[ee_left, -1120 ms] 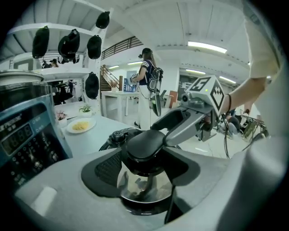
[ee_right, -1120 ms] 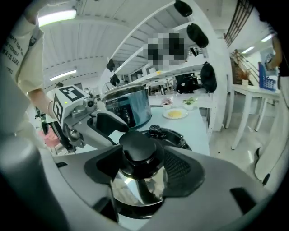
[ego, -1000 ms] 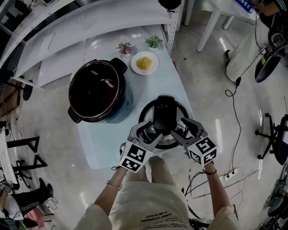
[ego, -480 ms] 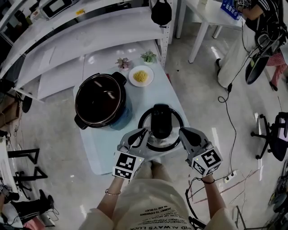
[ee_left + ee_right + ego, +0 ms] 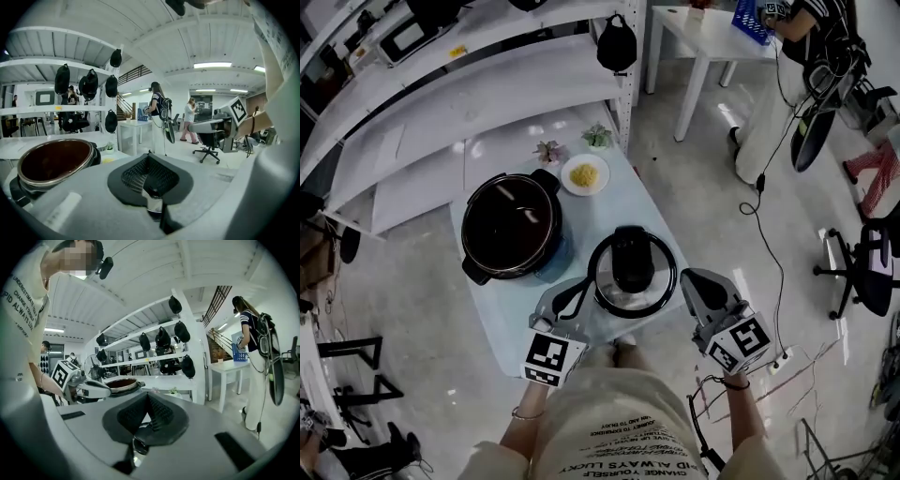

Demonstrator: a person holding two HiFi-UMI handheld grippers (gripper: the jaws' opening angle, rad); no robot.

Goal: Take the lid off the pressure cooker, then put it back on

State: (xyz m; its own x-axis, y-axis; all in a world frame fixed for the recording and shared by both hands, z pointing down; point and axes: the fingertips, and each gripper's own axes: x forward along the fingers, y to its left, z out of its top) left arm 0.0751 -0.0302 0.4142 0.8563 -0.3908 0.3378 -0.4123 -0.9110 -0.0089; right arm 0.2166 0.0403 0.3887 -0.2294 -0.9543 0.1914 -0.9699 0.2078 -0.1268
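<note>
Far left, white shelves along the wall. Next, on the pale blue surface, open pressure cooker pot: dark inside, rim bare, black handles at front left and back right. Behind it to the right, two small plants and a white plate of yellow food, all well apart from the tongs.

Then left tongs, closed tight on the left rim of the lid. In the left gripper view, ribbed pads pressed together with a sliver of shiny metal rim nipped between them. Lid off the pot and just to its right, held level between both tongs over the near right part of the surface. Black handle block in the centre of its shiny ring.

On the lid's right rim, right tongs, likewise clamped. In the right gripper view, pads together on the dark edge and bright metal of the lid.

Farther right, grey floor, with a white table at the top, a standing person beside it and an office chair at the edge.
</note>
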